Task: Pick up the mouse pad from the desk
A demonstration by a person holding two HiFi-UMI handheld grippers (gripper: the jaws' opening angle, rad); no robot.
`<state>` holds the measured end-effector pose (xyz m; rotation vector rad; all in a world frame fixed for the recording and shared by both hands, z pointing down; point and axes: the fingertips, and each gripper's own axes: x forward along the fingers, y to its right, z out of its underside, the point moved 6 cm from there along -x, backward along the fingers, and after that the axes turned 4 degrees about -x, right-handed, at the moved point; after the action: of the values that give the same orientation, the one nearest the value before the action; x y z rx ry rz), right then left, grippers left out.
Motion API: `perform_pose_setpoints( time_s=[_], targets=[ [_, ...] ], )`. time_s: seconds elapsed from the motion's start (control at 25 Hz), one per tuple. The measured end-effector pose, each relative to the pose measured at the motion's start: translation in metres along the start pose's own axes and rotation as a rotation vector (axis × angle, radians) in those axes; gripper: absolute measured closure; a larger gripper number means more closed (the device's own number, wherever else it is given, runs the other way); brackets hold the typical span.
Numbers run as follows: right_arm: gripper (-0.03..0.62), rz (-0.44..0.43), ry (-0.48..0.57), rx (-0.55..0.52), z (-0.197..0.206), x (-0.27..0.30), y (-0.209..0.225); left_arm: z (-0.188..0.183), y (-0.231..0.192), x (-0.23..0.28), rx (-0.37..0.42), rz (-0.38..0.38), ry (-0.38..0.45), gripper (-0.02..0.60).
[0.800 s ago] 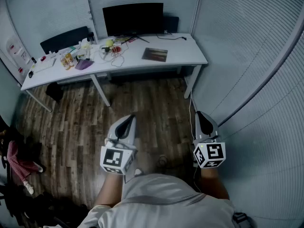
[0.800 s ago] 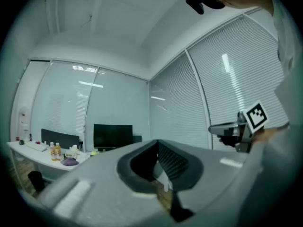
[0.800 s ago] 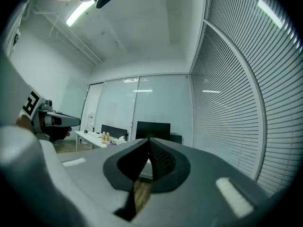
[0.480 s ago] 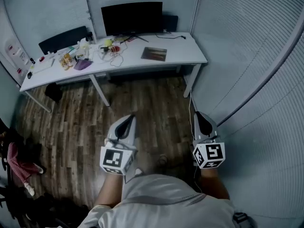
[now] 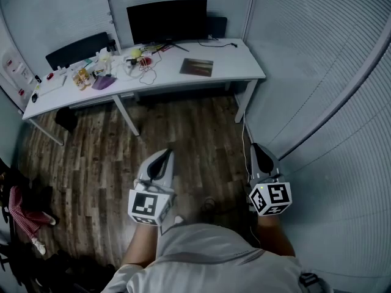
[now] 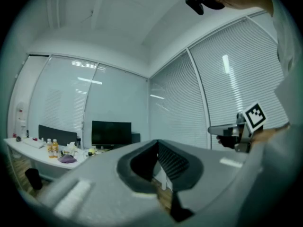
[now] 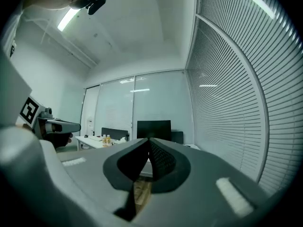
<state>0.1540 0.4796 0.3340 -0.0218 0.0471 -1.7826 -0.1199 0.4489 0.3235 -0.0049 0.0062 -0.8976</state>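
The mouse pad [image 5: 197, 67], a dark brownish rectangle, lies flat on the right part of the white desk [image 5: 238, 63] across the room. My left gripper [image 5: 165, 156] is held level over the wooden floor, far short of the desk, its jaws shut and empty. To its right, my right gripper [image 5: 257, 149] hangs at the same distance, also shut with nothing in it. In the left gripper view the desk [image 6: 19, 148] shows far off at the left, and the right gripper [image 6: 215, 130] pokes in from the right. The jaws hide the pad in both gripper views.
A black monitor [image 5: 167, 21] stands at the desk's back. Bottles [image 5: 80, 78], a purple cloth [image 5: 104, 82], cables and small items crowd its left half. A dark chair back [image 5: 78, 49] is behind. Blind-covered glass walls [image 5: 330, 72] close in on the right. A cable [image 5: 245, 140] runs down to the floor.
The view has shifted a little: the desk and monitor sit slightly higher and further left in the picture. Both grippers keep their places, still shut.
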Motion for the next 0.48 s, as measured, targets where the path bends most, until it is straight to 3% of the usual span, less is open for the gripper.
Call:
perform_pose_setpoints(
  time_s=[0.48],
  targets=[
    [0.586, -0.063, -0.038, 0.001, 0.009, 0.050, -0.052, 0.008, -0.064, -0.012, -0.023, -0.015, -0.022, 0.578]
  ],
)
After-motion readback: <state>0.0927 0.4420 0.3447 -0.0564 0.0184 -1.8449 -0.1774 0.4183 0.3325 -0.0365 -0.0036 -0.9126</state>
